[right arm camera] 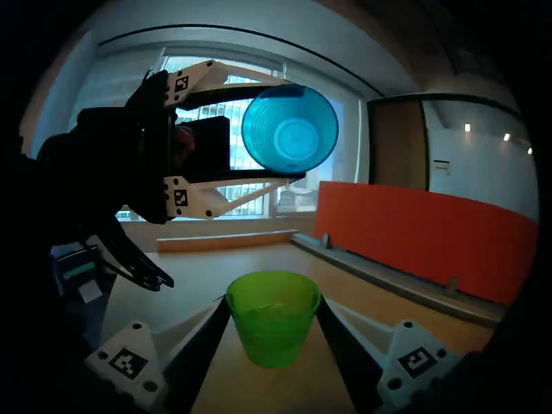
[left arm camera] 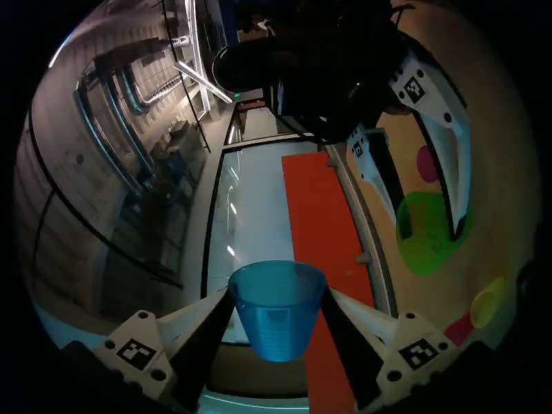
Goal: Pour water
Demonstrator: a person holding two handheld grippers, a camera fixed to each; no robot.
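The left tongs (left arm camera: 278,302) are clamped on a translucent blue plastic cup (left arm camera: 278,314), one finger pressing each side of its wall just under the rim. In the right gripper view those left tongs (right arm camera: 283,131) hold that cup (right arm camera: 290,130) aloft, tipped over so that its open mouth and round base face the camera. The right tongs (right arm camera: 272,310) are closed the same way on a translucent green plastic cup (right arm camera: 272,324), which stands upright low over a pale wooden worktop (right arm camera: 207,269), with an orange partition panel (right arm camera: 428,234) running along the far edge. In the left gripper view the green cup (left arm camera: 424,231) sits between the fingers of the right tongs (left arm camera: 428,228). The blue cup is above and beyond the green one, apart from it. Whether either cup holds water I cannot tell. Both cups look thin-walled and light, likely to flex or go oval under a hard squeeze, and their smooth tapered sides would probably slide downward through a slack grip. The hold high on the wall, where the rim stiffens it, seems the sound place. Water would add weight and shift as a cup tilts, so a firm but not crushing pinch looks right.
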